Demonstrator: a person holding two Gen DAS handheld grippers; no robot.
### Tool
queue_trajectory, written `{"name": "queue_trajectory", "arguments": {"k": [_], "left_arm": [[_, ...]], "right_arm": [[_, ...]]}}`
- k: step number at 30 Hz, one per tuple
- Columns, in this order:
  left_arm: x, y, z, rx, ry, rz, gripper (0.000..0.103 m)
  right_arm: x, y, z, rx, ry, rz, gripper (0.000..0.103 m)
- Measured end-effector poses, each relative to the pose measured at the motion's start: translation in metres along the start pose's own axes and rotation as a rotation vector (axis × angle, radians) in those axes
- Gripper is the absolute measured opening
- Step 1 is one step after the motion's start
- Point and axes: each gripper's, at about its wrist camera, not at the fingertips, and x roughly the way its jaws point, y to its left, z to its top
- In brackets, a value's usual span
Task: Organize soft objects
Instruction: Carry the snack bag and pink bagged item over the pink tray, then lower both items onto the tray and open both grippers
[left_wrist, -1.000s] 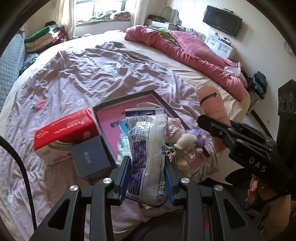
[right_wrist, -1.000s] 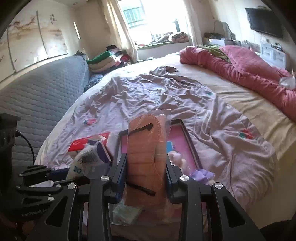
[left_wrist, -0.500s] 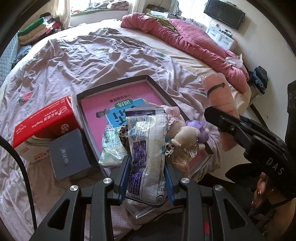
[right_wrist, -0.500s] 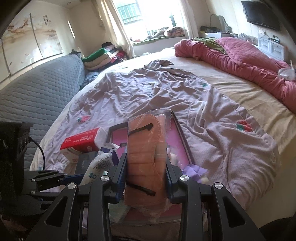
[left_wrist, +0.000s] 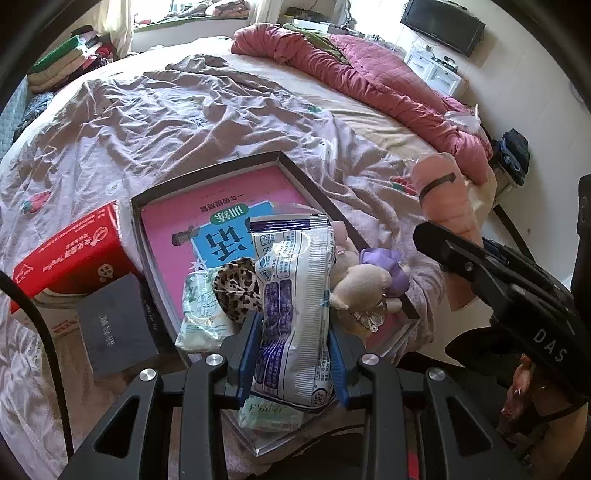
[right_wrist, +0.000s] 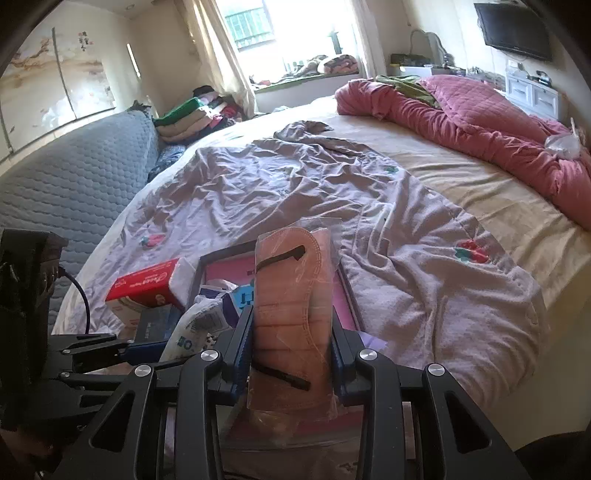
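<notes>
The tray (left_wrist: 317, 192) sits on the bed sheet (left_wrist: 184, 122). Left of the tray stands the tissue box (left_wrist: 70, 254), with a flat box (left_wrist: 114, 328) before it. In the tray, a scrunchie (left_wrist: 236, 288), tissue pack (left_wrist: 201, 317) and plush toy (left_wrist: 364, 284) lie on a book (left_wrist: 207, 218). Behind the tray lies the quilt (left_wrist: 369, 70).

Glossy plastic wet-wipe pack (left_wrist: 291, 295), clear crinkly mask sleeve (right_wrist: 291, 325), wrinkled cloth bedsheet (left_wrist: 177, 122)

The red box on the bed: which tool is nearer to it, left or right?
Left, probably. The left tool, shut on the white packet, sits beside the red box, with the tray's edge between. The right tool, holding the pink mask pack, is over the tray's far side.
</notes>
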Motion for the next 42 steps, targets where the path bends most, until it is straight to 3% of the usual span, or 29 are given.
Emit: {"name": "queue_trajectory", "arguments": {"k": [14, 23, 42], "left_arm": [[0.022, 0.011, -0.003, -0.017, 0.046, 0.012, 0.034], [0.027, 0.022, -0.006, -0.034, 0.059, 0.019, 0.034], [0.034, 0.026, -0.008, -0.042, 0.069, 0.009, 0.035]], "right_arm": [[0.019, 0.013, -0.003, -0.030, 0.042, 0.040, 0.036], [0.048, 0.028, -0.008, -0.050, 0.122, 0.083, 0.037], [0.087, 0.030, -0.012, -0.029, 0.201, 0.098, 0.038]]}}
